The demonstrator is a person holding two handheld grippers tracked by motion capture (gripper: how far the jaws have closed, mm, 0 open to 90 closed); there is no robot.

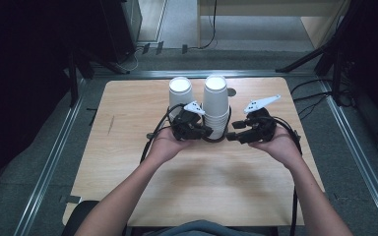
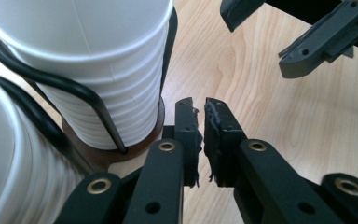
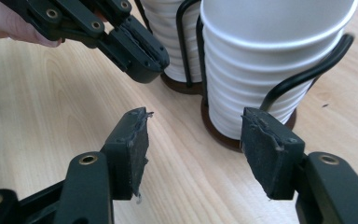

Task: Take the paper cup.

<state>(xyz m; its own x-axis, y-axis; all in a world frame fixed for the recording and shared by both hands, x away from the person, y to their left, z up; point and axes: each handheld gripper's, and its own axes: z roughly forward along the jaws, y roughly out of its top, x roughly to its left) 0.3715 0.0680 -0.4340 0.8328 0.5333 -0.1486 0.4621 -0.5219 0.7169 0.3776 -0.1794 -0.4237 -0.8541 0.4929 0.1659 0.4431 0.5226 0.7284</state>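
As seen from the high view, two upright cup stacks [image 1: 215, 105] stand in a wire holder [image 1: 215, 138] at the table [image 1: 128, 162] middle, long axes vertical, between left gripper [image 1: 207, 131] and right gripper [image 1: 231, 136]. In the left gripper view, jaws nearly closed on nothing, stacks beside them at left. In the right gripper view, jaws spread wide, nearer stack just beyond the right jaw.

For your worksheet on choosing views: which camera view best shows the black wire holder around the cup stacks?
The right gripper view: the wire holder loops round a stack down to its brown base. The left gripper view shows a close wire. The high view shows little, behind the claws.
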